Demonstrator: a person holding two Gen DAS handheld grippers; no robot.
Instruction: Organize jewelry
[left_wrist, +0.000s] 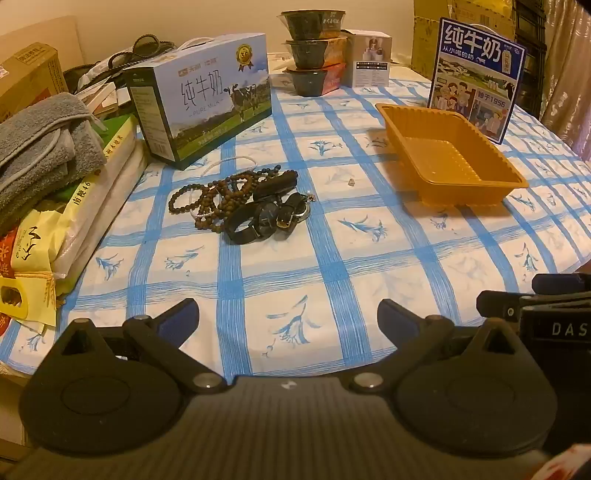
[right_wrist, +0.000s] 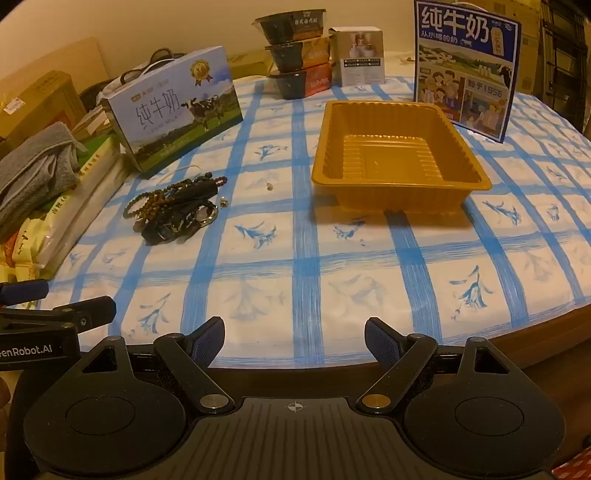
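A heap of jewelry (left_wrist: 243, 203) lies on the blue-checked tablecloth: brown bead bracelets (left_wrist: 218, 197), black watches (left_wrist: 266, 218) and a thin white bracelet. The right wrist view shows the same heap of jewelry (right_wrist: 175, 208) at the left. An empty orange plastic tray (left_wrist: 448, 155) stands to the right of it; in the right wrist view the tray (right_wrist: 399, 155) is straight ahead. A tiny loose piece (left_wrist: 351, 181) lies between heap and tray. My left gripper (left_wrist: 288, 319) hovers open near the table's front edge. My right gripper (right_wrist: 294, 339) is open beside it, nothing between its fingers.
Two milk cartons (left_wrist: 203, 96) (right_wrist: 465, 70) stand at the back left and back right. Stacked black bowls (left_wrist: 314, 55) and a small white box (left_wrist: 371, 59) sit at the far edge. A grey towel (left_wrist: 40, 147), books and bags crowd the left side.
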